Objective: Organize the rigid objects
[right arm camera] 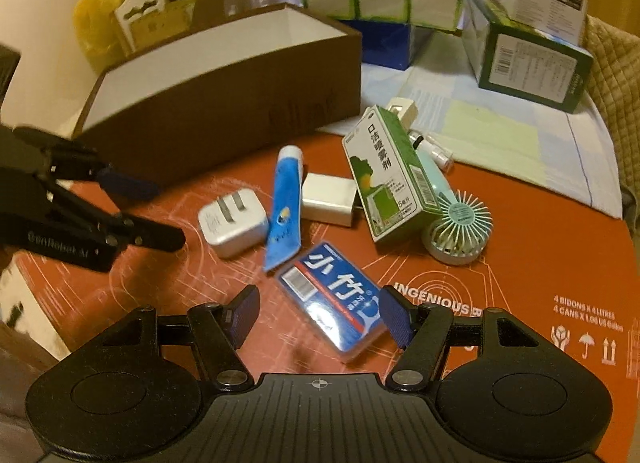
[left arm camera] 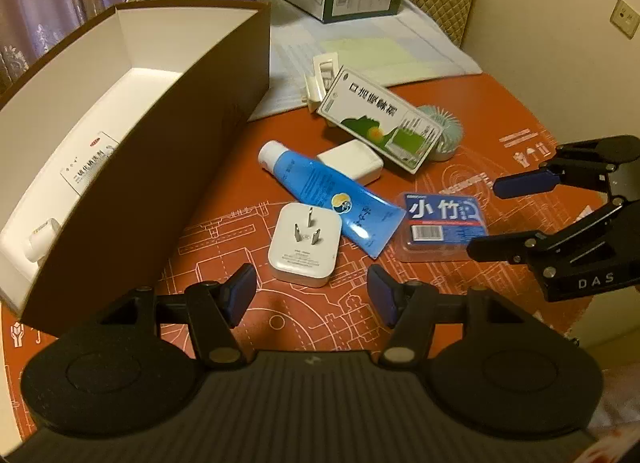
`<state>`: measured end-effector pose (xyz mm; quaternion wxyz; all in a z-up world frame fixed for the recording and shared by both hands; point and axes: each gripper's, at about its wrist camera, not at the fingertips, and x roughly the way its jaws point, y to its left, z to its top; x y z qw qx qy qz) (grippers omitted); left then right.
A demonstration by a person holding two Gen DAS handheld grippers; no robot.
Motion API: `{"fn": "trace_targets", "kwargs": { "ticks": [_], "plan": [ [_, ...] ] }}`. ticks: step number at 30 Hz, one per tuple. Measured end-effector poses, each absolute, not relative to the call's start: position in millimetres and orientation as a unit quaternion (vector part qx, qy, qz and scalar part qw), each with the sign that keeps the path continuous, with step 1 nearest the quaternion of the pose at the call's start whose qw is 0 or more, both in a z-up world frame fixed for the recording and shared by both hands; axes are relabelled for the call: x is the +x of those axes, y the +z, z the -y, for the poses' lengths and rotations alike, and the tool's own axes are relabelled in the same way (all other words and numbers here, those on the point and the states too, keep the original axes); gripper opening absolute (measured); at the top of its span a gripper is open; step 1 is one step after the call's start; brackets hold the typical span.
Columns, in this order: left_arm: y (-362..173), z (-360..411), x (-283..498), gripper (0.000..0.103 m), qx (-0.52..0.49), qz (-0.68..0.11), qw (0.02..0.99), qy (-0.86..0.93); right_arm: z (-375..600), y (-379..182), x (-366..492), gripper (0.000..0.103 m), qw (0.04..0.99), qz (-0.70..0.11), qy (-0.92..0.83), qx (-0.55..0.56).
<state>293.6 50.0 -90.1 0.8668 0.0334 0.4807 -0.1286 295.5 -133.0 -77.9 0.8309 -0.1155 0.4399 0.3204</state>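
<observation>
Several loose items lay on the red mat [left arm camera: 320, 315] beside the brown box [left arm camera: 160, 167], already part filled. Left gripper [left arm camera: 312, 295] spread, empty, nearing the plug [left arm camera: 305, 245]; right gripper [right arm camera: 318, 315] spread, straddling the blue case [right arm camera: 334, 299], probably not yet pinching. Next: close, lift, box.

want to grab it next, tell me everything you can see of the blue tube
The blue tube looks like soft glossy plastic, with a white cap pointing toward the brown box and a flat crimped tail. It lies flat on the orange mat, between the white plug adapter and the white charger block, its tail by the blue-labelled case.
</observation>
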Motion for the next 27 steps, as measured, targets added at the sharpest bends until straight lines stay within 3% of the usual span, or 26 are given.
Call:
{"fn": "trace_targets", "kwargs": {
  "ticks": [15,27],
  "plan": [
    [-113,-41,300,0.057,0.049,-0.491,0.861,-0.125,115,-122,308,0.063,0.790,-0.407,0.376,-0.263],
    [-122,-37,308,0.057,0.075,-0.483,0.862,-0.132,126,-125,310,0.062,0.801,-0.449,0.341,-0.199]
  ]
}}
